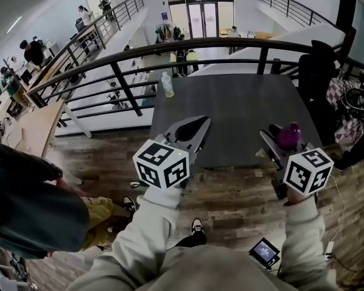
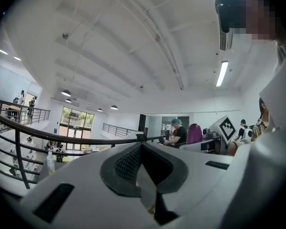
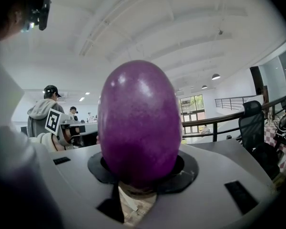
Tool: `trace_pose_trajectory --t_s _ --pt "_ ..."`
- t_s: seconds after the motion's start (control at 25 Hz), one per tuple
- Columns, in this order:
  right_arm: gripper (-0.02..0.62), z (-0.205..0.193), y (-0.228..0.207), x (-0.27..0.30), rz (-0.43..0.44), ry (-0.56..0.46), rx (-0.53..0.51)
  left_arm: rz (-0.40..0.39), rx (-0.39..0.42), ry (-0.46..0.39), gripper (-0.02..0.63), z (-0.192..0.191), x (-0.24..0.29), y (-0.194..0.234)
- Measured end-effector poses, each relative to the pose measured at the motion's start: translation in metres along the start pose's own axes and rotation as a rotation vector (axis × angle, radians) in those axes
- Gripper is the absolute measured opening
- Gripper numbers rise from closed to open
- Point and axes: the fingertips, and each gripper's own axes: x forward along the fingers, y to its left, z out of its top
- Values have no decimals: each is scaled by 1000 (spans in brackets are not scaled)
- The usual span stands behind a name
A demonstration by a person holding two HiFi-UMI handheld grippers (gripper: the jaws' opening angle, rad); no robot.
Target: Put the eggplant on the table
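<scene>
One eggplant [image 3: 139, 123] is squeezed in the right gripper [image 1: 284, 143], by the table's [image 1: 230, 102] edge. Let go too soon, it could hit the floor [image 1: 230, 193]. Left gripper [image 1: 199, 126]: closed, empty.

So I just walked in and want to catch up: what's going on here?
A person holds a gripper in each hand, facing a dark table. The right gripper is clamped on a purple eggplant, held up by the table's near edge and not yet set down. The left gripper is shut and empty. A bottle stands at the table's far left corner.
</scene>
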Motion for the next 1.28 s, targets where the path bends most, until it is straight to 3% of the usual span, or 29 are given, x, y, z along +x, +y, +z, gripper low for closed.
trace_pose_trajectory --t_s 0.52,1.0,1.28 --pt "173 20 -12 135 -58 38 8 -53 -59 -7 5 -1 45 143" --pt "173 38 -66 165 -113 32 31 -137 -95 29 5 -25 109 163" --pt "173 74 -107 205 -58 6 14 -94 -86 9 5 -2 153 194"
